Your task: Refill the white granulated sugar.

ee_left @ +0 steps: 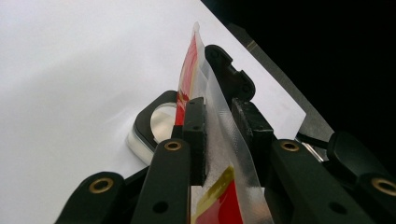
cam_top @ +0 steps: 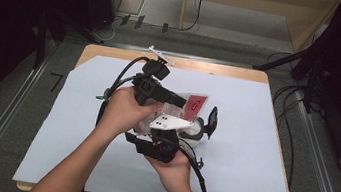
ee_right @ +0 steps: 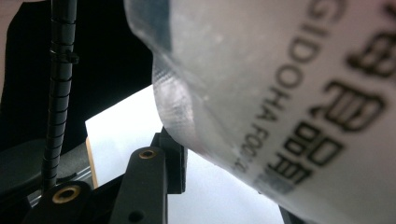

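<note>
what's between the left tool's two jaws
The sealed clear edge of the red-printed plastic pouch runs between the left tool jaws, seen in the left gripper view.

Near the middle of the tabletop (cam_top: 253,138) your left gripper (cam_top: 178,98) and right gripper (cam_top: 181,128) meet — left one toward the far edge, right one toward the near edge. The pouch (cam_top: 192,104) stands on edge between them, the left jaws closed across it (ee_left: 219,135). Just right of them, the small container (cam_top: 197,129) sits on the paper sheet (cam_top: 76,138) — beside the pouch.

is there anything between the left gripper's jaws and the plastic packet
Nothing visible: the left gripper has the plastic packet between its jaws, one pad on it, the other apparently close beside its clear edge.
</note>
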A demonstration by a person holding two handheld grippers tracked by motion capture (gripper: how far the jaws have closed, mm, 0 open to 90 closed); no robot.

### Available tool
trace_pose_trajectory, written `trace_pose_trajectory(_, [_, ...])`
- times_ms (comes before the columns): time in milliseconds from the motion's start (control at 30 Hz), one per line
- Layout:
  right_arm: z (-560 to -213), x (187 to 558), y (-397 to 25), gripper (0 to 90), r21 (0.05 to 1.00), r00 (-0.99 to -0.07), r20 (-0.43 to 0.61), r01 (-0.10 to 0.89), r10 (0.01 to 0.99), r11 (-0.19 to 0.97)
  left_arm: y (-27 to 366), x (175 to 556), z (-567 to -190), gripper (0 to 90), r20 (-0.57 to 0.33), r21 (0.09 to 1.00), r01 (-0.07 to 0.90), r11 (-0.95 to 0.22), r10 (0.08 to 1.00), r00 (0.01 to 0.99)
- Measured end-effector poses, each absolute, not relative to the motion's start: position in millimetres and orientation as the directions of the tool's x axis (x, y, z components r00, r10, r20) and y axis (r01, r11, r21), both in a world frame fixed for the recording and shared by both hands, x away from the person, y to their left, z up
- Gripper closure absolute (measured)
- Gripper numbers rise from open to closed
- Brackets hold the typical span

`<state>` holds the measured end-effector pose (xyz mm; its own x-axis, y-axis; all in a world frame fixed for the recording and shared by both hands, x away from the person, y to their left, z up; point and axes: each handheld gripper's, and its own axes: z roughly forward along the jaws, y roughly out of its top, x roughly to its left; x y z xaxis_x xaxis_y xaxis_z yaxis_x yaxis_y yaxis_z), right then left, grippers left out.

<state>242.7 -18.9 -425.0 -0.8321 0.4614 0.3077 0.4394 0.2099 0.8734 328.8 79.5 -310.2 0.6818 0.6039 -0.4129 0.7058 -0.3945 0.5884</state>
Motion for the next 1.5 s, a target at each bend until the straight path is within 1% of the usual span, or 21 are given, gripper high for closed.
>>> trace_pose_trajectory(167, [-422.5,243.0,-19.1,64.3,0.874,-0.834,0.305,0.437,0.460,0.214,81.6,330.8,-309.4,76.4,-0.437,0.578,0.724,-0.377,0.606,0.665])
trace_pose_trajectory(567, [-424.4,244.0,-18.8,64.2,0.865,-0.830,0.319,0.452,0.458,0.216,80.5,330.9,-311.5,76.0,-0.431,0.574,0.723,-0.385,0.608,0.666])
trace_pose_trajectory(1500, [-421.5,245.3,-19.8,64.3,0.869,-0.833,0.311,0.444,0.458,0.218,79.8,332.0,-307.5,75.8,-0.430,0.578,0.721,-0.383,0.608,0.668])
